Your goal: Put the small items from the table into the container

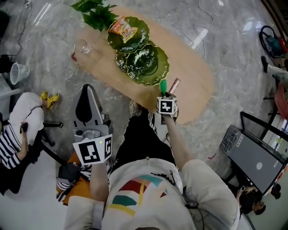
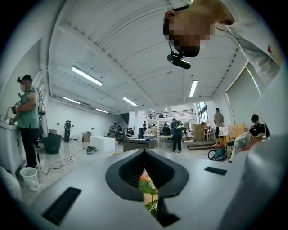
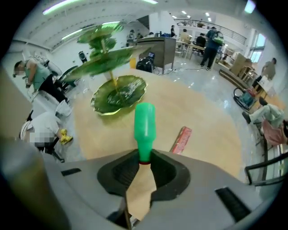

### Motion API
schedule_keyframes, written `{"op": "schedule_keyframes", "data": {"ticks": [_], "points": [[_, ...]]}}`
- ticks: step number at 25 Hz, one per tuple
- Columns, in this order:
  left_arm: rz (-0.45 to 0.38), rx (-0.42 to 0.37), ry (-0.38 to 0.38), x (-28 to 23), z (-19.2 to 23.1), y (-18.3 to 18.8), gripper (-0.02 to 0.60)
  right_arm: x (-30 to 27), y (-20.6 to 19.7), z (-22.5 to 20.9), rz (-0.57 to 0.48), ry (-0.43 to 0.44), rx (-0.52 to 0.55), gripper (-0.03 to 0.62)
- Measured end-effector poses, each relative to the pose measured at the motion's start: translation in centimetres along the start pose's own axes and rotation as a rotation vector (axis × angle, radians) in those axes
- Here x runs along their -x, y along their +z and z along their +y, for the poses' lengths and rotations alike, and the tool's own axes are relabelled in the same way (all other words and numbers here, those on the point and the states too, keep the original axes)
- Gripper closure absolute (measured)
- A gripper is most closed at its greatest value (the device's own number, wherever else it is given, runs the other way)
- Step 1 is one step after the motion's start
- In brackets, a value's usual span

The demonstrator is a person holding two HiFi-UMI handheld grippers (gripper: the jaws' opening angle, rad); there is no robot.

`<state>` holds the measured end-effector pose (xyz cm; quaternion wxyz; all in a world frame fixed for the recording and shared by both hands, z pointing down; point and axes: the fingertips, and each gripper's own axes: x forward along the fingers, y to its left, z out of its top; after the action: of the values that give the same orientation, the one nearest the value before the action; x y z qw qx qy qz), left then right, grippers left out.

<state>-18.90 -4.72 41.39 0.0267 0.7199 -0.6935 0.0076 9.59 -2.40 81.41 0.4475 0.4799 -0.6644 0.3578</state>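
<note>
My right gripper (image 1: 164, 93) (image 3: 144, 158) points steeply down over the near edge of the oval wooden table (image 1: 193, 76). It is shut on a green plastic piece (image 1: 163, 86) (image 3: 145, 128) with a red ring at its base, which sticks out past the pads. A reddish-brown wrapped stick (image 1: 174, 85) (image 3: 181, 139) lies on the table just right of it. Beyond stands the green leaf-shaped tiered tray (image 1: 164, 72) (image 3: 119, 96), with a snack packet (image 1: 123, 29) on its top tier. My left gripper (image 1: 88, 92) (image 2: 145, 155) hangs level off the table's left side, shut and holding nothing.
A clear glass (image 1: 84, 46) and a leafy plant (image 1: 96, 13) sit at the table's far end. A seated person in a striped top (image 1: 13, 139), a plastic cup (image 1: 18, 72) and a yellow toy (image 1: 49, 99) are at the left. A screen on a stand (image 1: 256, 159) is at the right.
</note>
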Motion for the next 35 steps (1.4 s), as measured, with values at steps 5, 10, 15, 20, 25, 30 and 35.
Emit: {"op": "schedule_keyframes", "data": {"ticks": [5, 10, 15, 20, 25, 30, 35], "points": [[-0.099, -0.007, 0.011, 0.5, -0.5, 6.6, 0.574, 8.5, 7.7, -5.9, -0.201, -0.096, -0.186, 0.508], [-0.219, -0.013, 0.014, 0.5, -1.1, 12.4, 0.574, 22.0, 20.2, -5.5, -0.577, -0.067, -0.080, 0.508], [-0.282, 0.000, 0.000, 0.7, -2.2, 16.4, 0.574, 36.3, 25.8, -0.2, -0.911, 0.018, -0.032, 0.508], [-0.337, 0.010, -0.058, -0.8, -3.9, 18.8, 0.574, 45.4, 27.1, 5.7, -1.114, 0.173, 0.027, 0.508], [-0.341, 0.019, -0.106, -1.8, -5.5, 18.6, 0.574, 47.6, 26.4, 7.8, -1.158, 0.238, 0.072, 0.508], [-0.322, 0.009, -0.127, -2.2, -6.2, 18.3, 0.574, 46.8, 26.8, 7.5, -1.140, 0.240, 0.078, 0.508], [-0.302, -0.031, -0.091, -1.5, -5.0, 18.1, 0.574, 39.7, 27.5, 7.6, -0.916, 0.306, 0.144, 0.507]]}}
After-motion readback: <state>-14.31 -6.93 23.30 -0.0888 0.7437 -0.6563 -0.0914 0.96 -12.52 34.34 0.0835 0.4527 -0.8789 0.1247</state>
